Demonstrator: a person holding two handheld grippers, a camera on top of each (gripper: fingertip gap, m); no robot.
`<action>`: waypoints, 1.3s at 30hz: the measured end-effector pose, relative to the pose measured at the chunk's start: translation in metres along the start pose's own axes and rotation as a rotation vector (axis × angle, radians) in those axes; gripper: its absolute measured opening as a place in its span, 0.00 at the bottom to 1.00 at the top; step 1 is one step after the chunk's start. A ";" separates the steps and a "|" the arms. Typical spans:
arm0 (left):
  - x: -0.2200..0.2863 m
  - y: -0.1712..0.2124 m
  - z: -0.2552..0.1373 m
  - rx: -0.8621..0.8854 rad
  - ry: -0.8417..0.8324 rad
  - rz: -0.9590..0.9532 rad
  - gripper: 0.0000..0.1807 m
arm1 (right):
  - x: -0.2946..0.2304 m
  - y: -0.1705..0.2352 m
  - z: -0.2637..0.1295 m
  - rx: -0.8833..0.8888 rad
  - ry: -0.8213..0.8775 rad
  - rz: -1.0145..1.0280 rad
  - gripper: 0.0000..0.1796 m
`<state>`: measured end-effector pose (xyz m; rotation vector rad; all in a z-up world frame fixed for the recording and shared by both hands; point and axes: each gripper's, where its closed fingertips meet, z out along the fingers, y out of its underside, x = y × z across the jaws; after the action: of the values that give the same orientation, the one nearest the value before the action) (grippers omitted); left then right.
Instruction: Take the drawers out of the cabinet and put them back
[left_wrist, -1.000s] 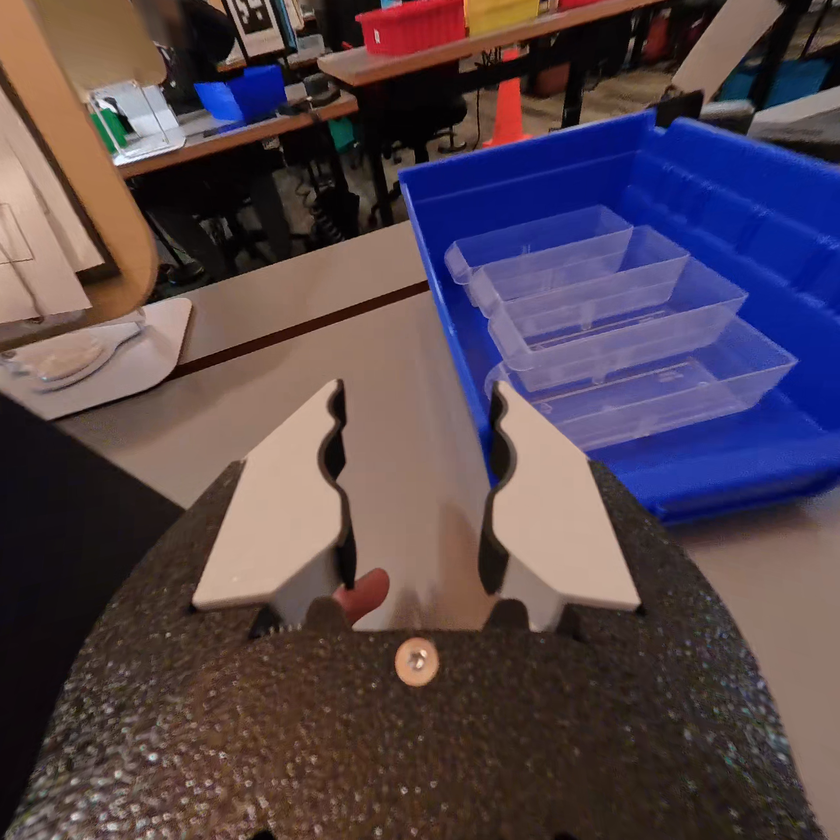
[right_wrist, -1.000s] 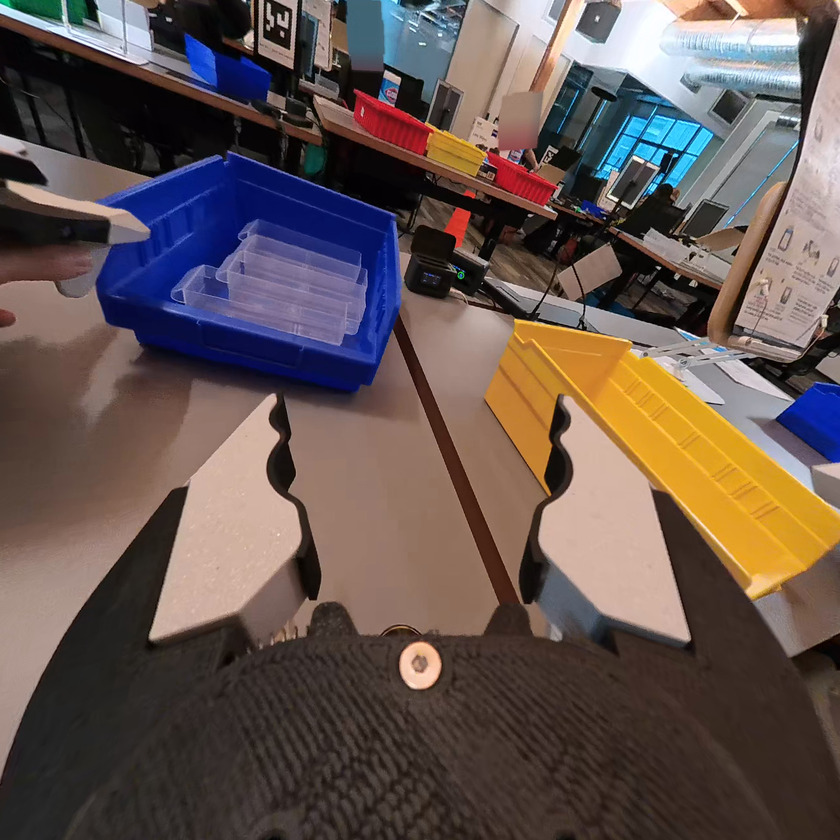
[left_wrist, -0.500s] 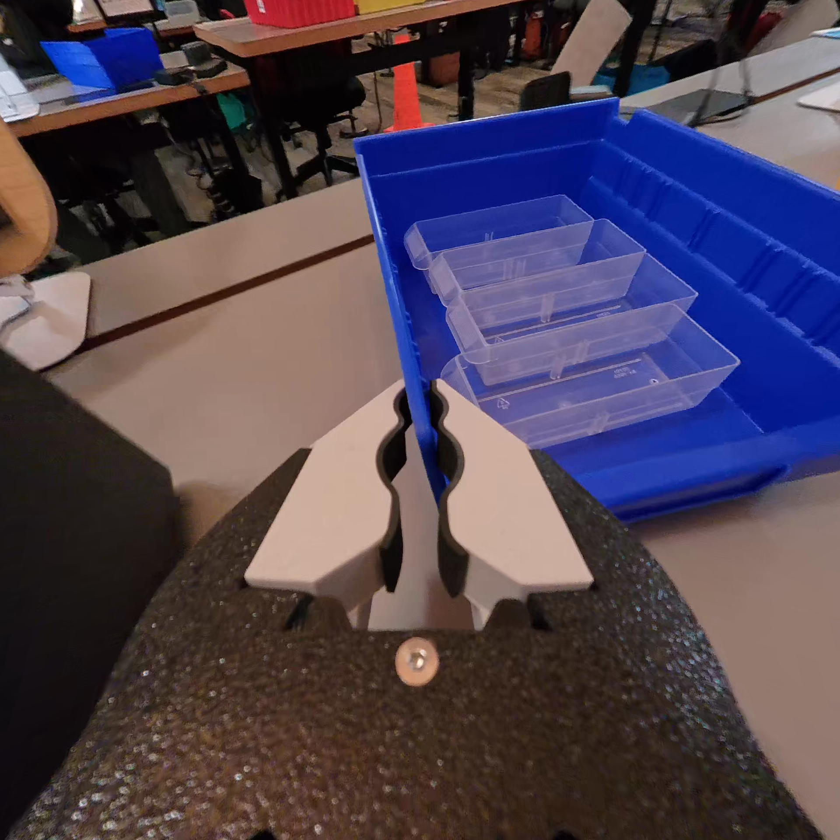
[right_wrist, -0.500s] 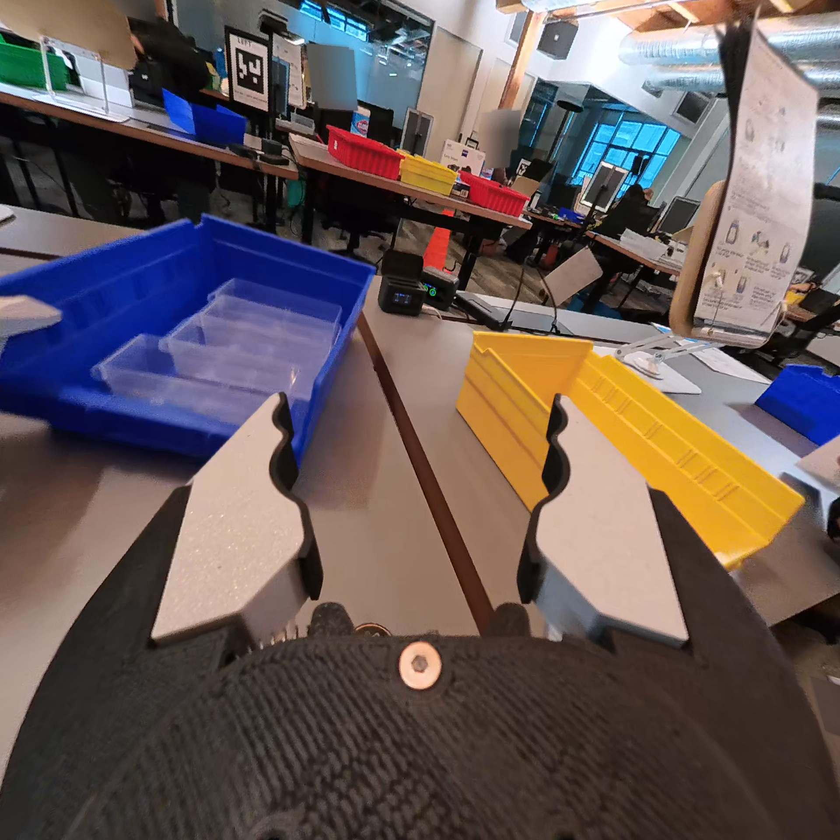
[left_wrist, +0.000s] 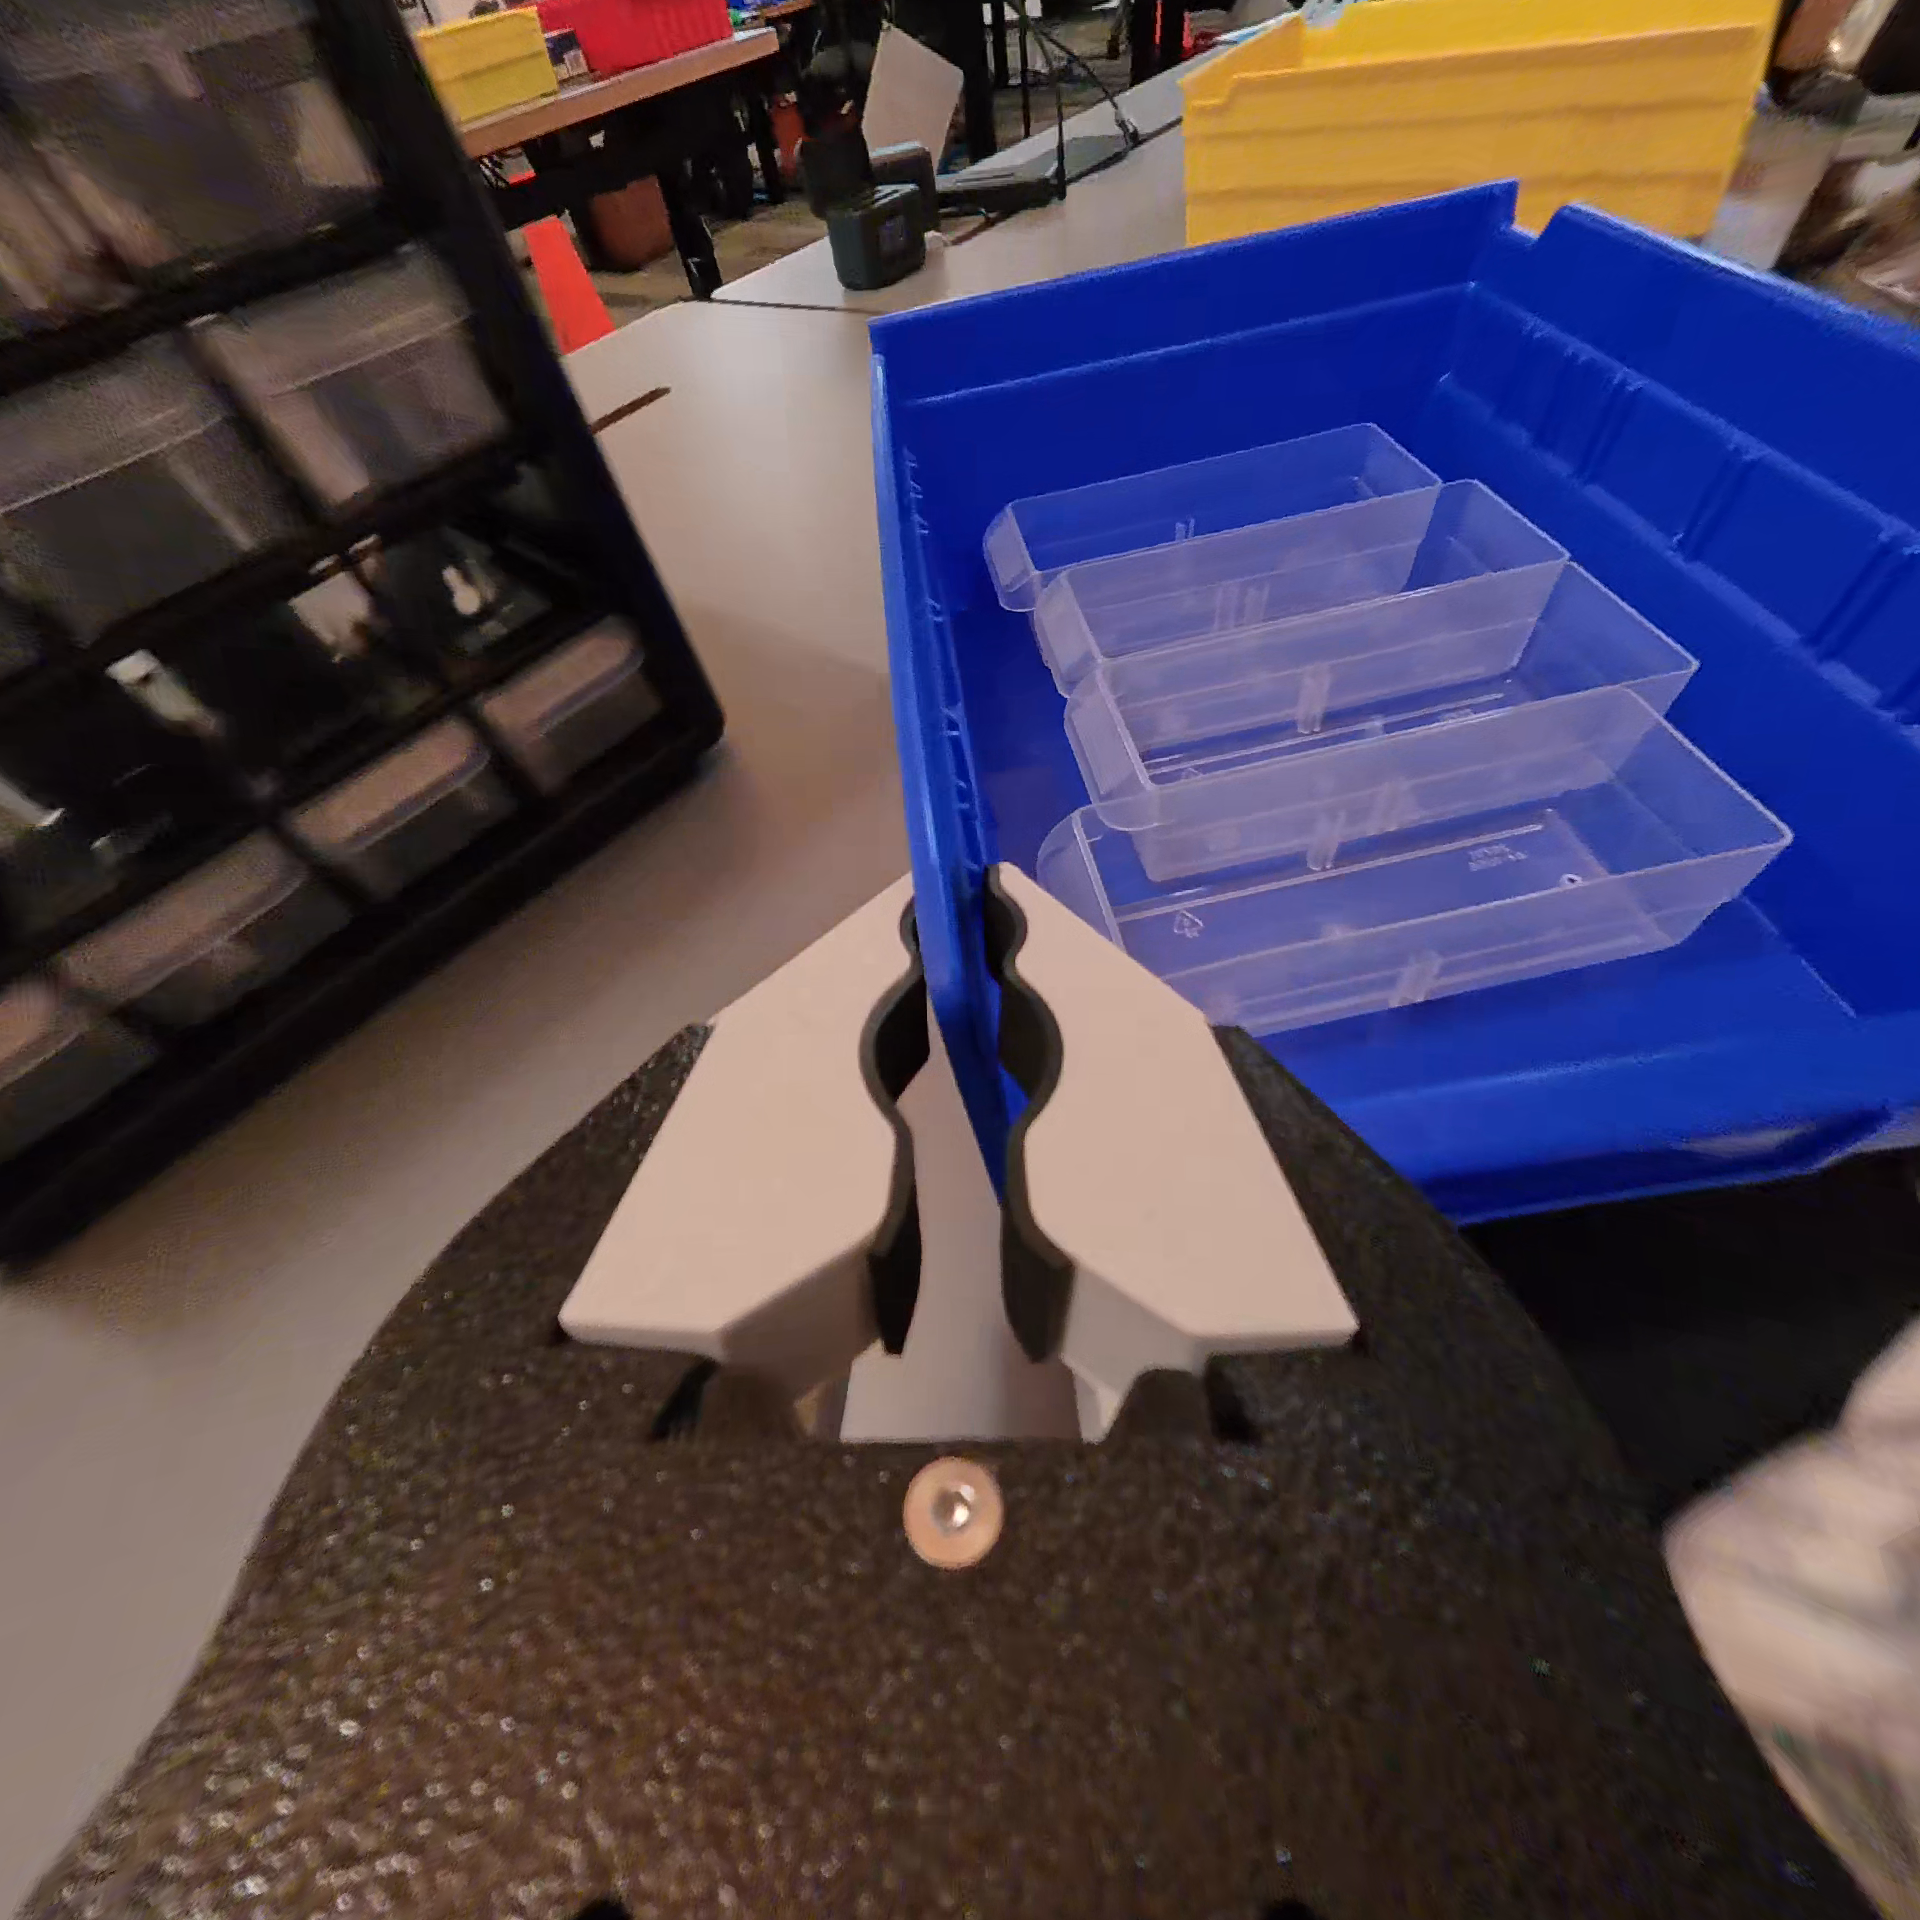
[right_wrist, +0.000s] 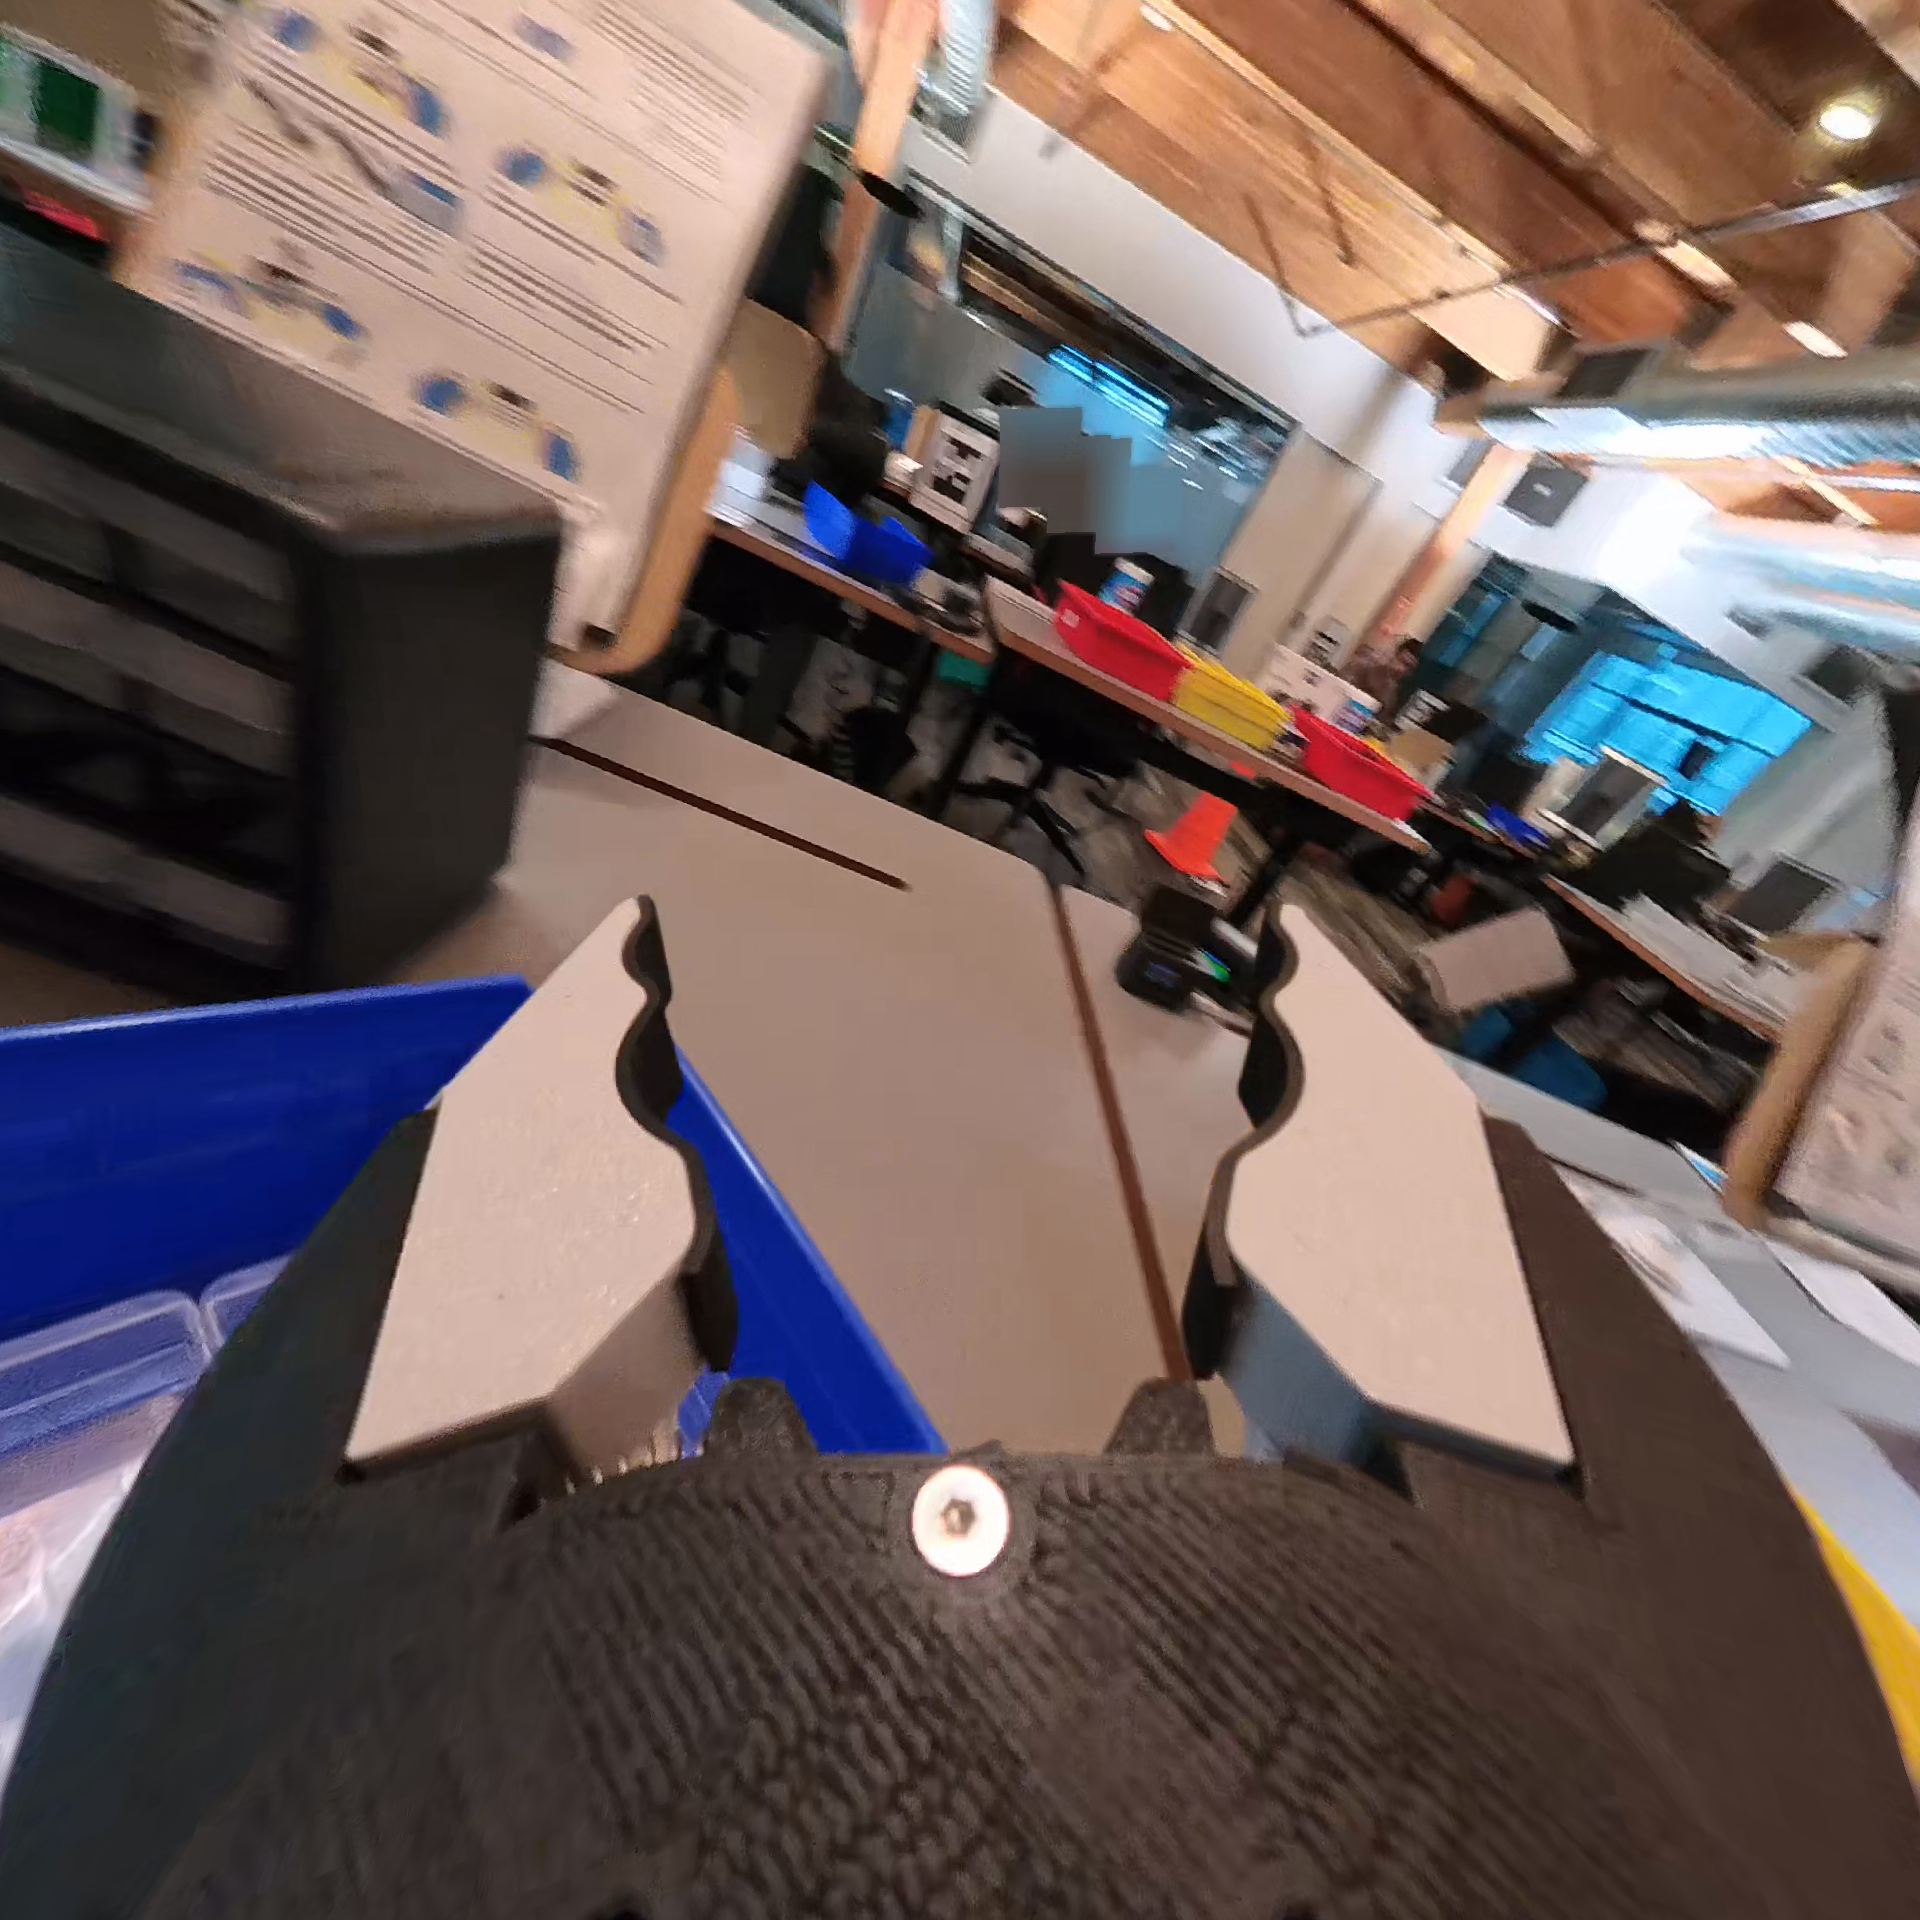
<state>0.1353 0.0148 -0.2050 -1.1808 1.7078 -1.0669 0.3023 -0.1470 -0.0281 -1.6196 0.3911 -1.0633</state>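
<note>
Several clear plastic drawers (left_wrist: 1351, 748) lie stacked in a blue bin (left_wrist: 1558, 343) on the grey table. My left gripper (left_wrist: 954, 894) is shut on the bin's left wall, one finger inside and one outside. The black cabinet (left_wrist: 260, 623) stands to the left, with clear drawers in most slots and some slots dark. In the blurred right wrist view, my right gripper (right_wrist: 961, 925) is open and empty above the blue bin's (right_wrist: 208, 1122) far right corner. The cabinet (right_wrist: 416, 727) is beyond it on the left, and the clear drawers (right_wrist: 94, 1371) show at lower left.
A yellow bin (left_wrist: 1455, 114) sits behind the blue one. A small black device (right_wrist: 1174, 951) lies on the table ahead. A poster board (right_wrist: 468, 208) stands behind the cabinet. A pale sleeve (left_wrist: 1818, 1662) is at lower right. The bin's near end lies over a dark area.
My left gripper closed on the blue bin's left wall, and its view swung so the cabinet came into sight. My right gripper, still open, swung left to above the bin's corner.
</note>
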 end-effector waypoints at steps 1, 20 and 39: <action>-0.004 0.007 -0.018 -0.002 0.002 0.003 0.02 | -0.021 -0.012 -0.002 0.020 -0.050 -0.005 0.61; -0.161 0.115 -0.249 -0.085 -0.281 -0.061 0.02 | -0.535 -0.187 0.161 -0.149 -0.731 0.367 0.65; -0.173 0.157 -0.361 -0.093 -0.590 -0.203 0.02 | -0.633 -0.081 0.283 -0.793 -0.695 0.474 0.62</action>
<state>-0.1989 0.2858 -0.2057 -1.5665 1.2026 -0.6582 0.1633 0.5074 -0.2266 -2.2948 0.7195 0.0869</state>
